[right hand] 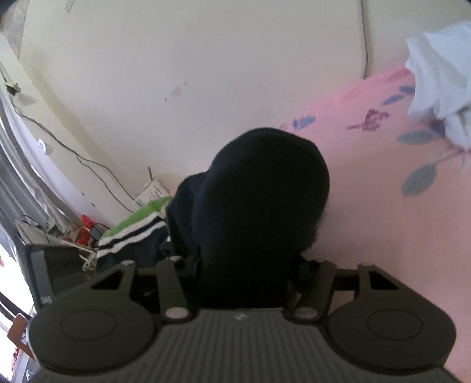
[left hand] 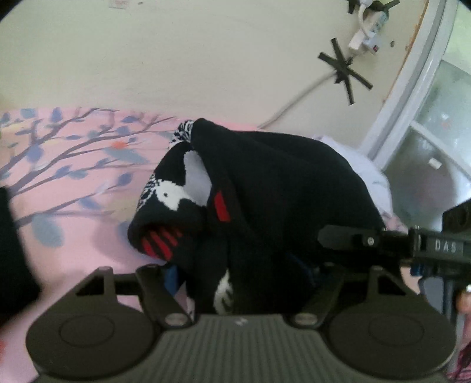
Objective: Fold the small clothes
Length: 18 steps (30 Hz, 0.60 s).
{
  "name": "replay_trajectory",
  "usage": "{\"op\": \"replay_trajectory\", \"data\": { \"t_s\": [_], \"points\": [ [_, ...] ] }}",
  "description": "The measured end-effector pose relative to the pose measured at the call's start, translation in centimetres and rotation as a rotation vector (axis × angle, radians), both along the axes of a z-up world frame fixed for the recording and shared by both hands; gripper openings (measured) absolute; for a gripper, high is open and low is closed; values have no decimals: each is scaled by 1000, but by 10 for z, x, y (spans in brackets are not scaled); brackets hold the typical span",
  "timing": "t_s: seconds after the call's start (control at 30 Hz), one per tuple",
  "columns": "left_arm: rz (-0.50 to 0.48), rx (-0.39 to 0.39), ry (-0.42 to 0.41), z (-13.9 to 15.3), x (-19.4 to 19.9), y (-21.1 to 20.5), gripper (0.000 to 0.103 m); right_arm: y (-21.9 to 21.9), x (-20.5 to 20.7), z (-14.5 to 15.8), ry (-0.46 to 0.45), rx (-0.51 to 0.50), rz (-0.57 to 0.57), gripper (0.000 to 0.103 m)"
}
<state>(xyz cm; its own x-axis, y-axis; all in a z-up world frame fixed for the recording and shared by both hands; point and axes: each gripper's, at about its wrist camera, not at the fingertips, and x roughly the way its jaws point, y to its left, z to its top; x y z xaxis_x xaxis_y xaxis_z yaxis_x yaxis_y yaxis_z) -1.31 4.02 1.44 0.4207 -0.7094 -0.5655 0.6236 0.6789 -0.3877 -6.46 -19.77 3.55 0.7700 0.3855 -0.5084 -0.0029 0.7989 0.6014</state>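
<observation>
Both the left gripper [left hand: 238,282] and right gripper [right hand: 244,277] clamp the black garment [left hand: 265,188], lifted for folding; next it needs laying flat on the pink sheet [left hand: 88,235].

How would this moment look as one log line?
left claw: gripping black sock | right claw: gripping same sock | sock lifted above pink sheet

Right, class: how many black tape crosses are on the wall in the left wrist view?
2. One tape cross sits over the white cable above the black garment; the upper tape cross is cut by the top edge. More may lie outside the frame.
</observation>
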Motion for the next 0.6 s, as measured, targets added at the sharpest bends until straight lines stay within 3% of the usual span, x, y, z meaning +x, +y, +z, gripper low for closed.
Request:
{"op": "replay_trajectory", "data": {
  "t_s": [0.13,0.27,0.37,0.5,0.6],
  "points": [
    [-67,-90,17,36,12,-45,62,-40,-8,31,-98,-1,-24,52],
    [-113,-133,-68,85,23,-123,62,-92,-8,77,-220,-60,-93,52],
    [-154,-144,-100,105,35,-187,62,-141,-4,103,-285,-110,-160,52],
    [-201,-113,-77,99,50,-263,63,-211,5,104,-268,-110,-292,53],
    [-194,-35,-36,74,61,-304,63,-256,15,78,-185,-61,-372,54]
  ]
}}
